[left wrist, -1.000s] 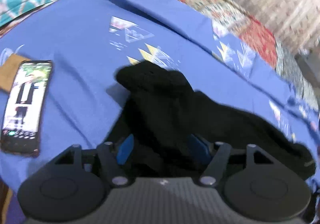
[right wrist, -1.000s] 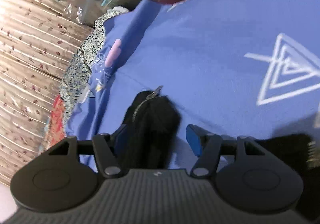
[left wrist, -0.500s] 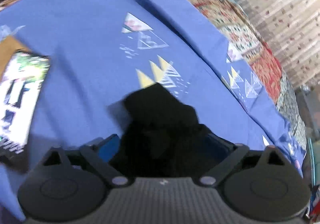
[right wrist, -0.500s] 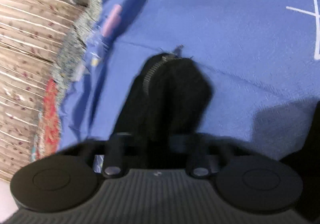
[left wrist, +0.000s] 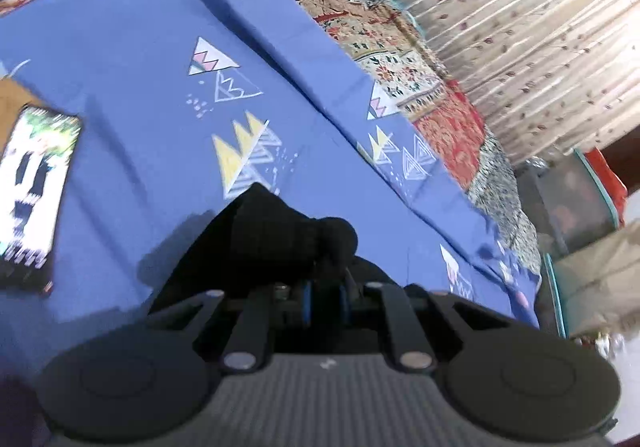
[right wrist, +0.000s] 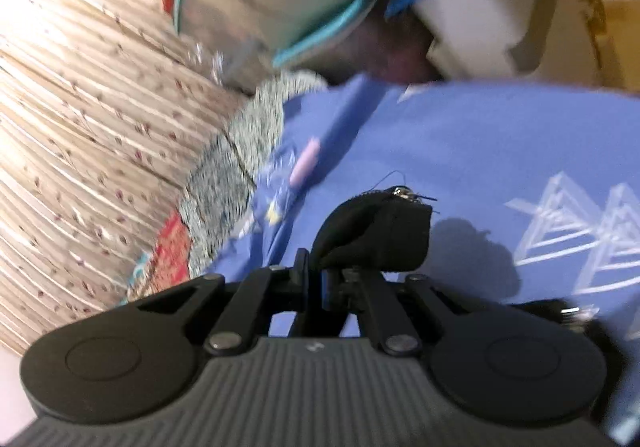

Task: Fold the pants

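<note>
Both claws have just closed, left claw (left wrist: 325, 301) and right claw (right wrist: 316, 287) each pinching a bunched edge of the black pants (left wrist: 276, 235) raised off the blue bedsheet (left wrist: 120, 47); thin pinches could slip mid-lift, dropping fabric near the phone (left wrist: 34, 187).

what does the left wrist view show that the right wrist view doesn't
Only the left wrist view shows a lit phone lying on the sheet. Only the right wrist view shows the zipper at the pinched corner, and a white box beyond the bed. Both show black pants clamped in a shut gripper, the blue bedsheet, and the curtain.
</note>
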A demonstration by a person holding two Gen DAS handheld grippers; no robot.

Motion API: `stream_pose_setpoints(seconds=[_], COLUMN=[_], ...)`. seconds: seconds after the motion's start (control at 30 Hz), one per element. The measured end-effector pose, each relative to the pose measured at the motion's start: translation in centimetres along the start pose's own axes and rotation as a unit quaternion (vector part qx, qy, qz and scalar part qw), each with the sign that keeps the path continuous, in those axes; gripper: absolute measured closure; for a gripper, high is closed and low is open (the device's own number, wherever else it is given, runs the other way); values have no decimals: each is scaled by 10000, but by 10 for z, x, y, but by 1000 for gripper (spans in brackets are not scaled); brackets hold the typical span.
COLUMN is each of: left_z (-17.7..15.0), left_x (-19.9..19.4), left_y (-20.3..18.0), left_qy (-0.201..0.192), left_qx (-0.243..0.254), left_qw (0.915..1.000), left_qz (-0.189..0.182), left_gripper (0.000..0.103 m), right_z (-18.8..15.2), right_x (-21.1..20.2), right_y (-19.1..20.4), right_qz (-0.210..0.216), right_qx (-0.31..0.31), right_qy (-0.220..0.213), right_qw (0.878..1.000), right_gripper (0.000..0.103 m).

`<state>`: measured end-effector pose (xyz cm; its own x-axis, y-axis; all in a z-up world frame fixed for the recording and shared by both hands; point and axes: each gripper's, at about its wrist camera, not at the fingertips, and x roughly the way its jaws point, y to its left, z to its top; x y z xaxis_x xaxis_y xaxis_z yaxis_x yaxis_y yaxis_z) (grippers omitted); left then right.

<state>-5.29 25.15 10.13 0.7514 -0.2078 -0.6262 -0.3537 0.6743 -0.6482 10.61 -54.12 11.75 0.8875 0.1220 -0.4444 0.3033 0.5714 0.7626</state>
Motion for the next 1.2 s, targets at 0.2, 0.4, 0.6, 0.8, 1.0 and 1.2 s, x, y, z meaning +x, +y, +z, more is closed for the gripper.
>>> stream_pose_setpoints(seconds=[0.2,0.4,0.6,0.8,1.0,1.2], left_z=[-62,-65,-59,-68,-61,-58], left_x=[16,16,27,63,37,19], left_y=[40,68,54,49,42,59], left_qy=[488,510,484,555,200,138], left_qx=[274,-513,-215,-119,178,237], left_qw=[9940,9944,9974,9963,9978,9961], left_qz=[940,765,490,645,614,841], left_gripper=[78,29,7,21,88,87], right_z=[-40,-73,-85,-101,-137,-174], right_x=[-45,-75,-96,-81,-49,4], right_y=[-64,-132,-134,-113,-45,-32], right_qz=[-962,-1500,-1207,-924,-444,-649], right_qx=[-360,561,735,109,-1248,-1744], right_qy=[285,98,-251,143,517,1454], right_qw=[9943,9870,9897,9956,9898,9717], right_gripper=[86,50,48,48,48,50])
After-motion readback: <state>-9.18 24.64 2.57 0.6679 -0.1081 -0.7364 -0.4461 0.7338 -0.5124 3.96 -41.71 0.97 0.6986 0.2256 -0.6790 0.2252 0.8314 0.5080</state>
